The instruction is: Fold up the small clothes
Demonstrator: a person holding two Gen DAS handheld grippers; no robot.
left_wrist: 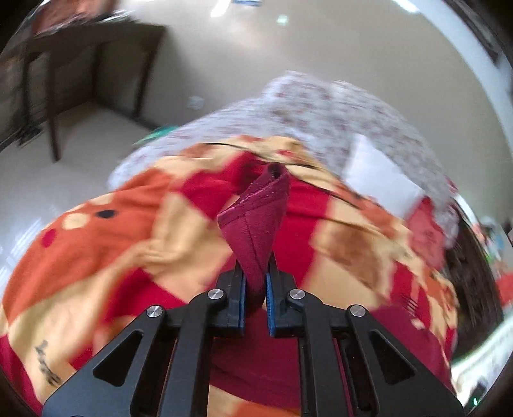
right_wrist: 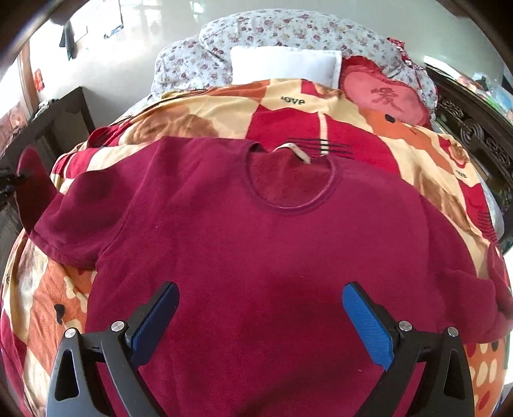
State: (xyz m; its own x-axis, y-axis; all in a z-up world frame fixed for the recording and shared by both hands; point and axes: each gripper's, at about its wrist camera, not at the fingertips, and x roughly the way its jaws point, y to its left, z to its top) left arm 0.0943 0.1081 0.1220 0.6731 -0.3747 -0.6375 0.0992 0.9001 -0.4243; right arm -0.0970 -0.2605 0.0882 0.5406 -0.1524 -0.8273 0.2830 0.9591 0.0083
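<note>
A maroon short-sleeved shirt [right_wrist: 256,240] lies flat, neck away from me, on a red, orange and cream bedspread [right_wrist: 352,128]. My right gripper [right_wrist: 259,295] hangs open over the shirt's lower middle, its blue pads [right_wrist: 365,320] wide apart and holding nothing. My left gripper [left_wrist: 255,272] is shut on the cuff of one sleeve [left_wrist: 256,218], which rises folded between its pads above the bedspread [left_wrist: 96,240]. In the right wrist view that sleeve [right_wrist: 33,189] is lifted at the far left edge of the picture. The left wrist view is blurred.
Behind the shirt lie a white pillow [right_wrist: 285,65], a pink heart cushion [right_wrist: 384,96] and a floral quilt [right_wrist: 288,29]. A dark carved bed frame [right_wrist: 474,134] runs along the right. A dark wooden table [left_wrist: 80,64] stands on the pale floor to the left.
</note>
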